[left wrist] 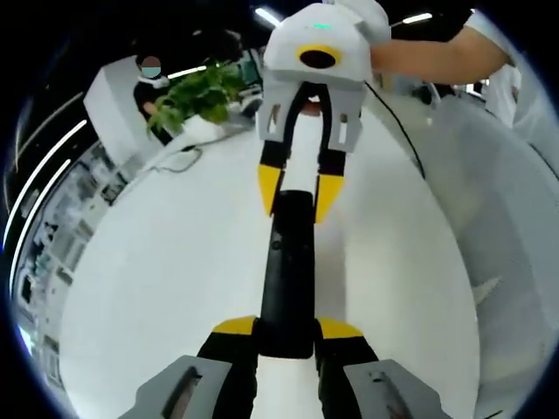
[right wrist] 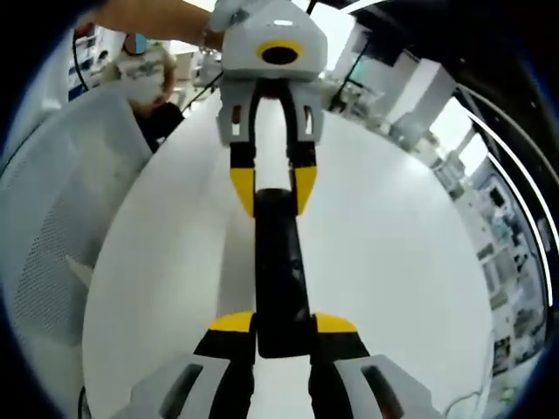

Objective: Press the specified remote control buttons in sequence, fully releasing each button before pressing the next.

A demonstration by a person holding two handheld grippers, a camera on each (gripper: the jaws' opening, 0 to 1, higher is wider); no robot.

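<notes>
In the left gripper view, the left gripper point(left wrist: 286, 330) rises from the near edge with its two yellow-tipped black jaws closed on the near end of a long, slim black remote control point(left wrist: 288, 271). The remote control runs straight away from the camera, above a round white table point(left wrist: 157, 288). At its far end, the right gripper point(left wrist: 298, 194) comes in from the far side, white-bodied with yellow jaw tips, and its jaws stand on both sides of the far end of the remote control, clenched on it. A person's bare forearm point(left wrist: 437, 54) reaches to this gripper from the far right. On the far left of the table there is a green leafy plant point(left wrist: 196, 96) and a thin cable point(left wrist: 179, 161) lying near it. A seated person point(left wrist: 150, 92) is behind the plant.

In the right gripper view, the right gripper point(right wrist: 284, 330) grasps the near end of the same remote control point(right wrist: 279, 262), one yellow tip touching each side. The remote control is in the middle of the picture, over the white table point(right wrist: 393, 262). The left gripper point(right wrist: 272, 188) holds the far end, its yellow tips pressed on both sides. A hand point(right wrist: 157, 17) is at the far left above this gripper. A grey mesh chair back point(right wrist: 61, 209) stands at the left of the table. Whether the remote control touches the table I cannot tell.
</notes>
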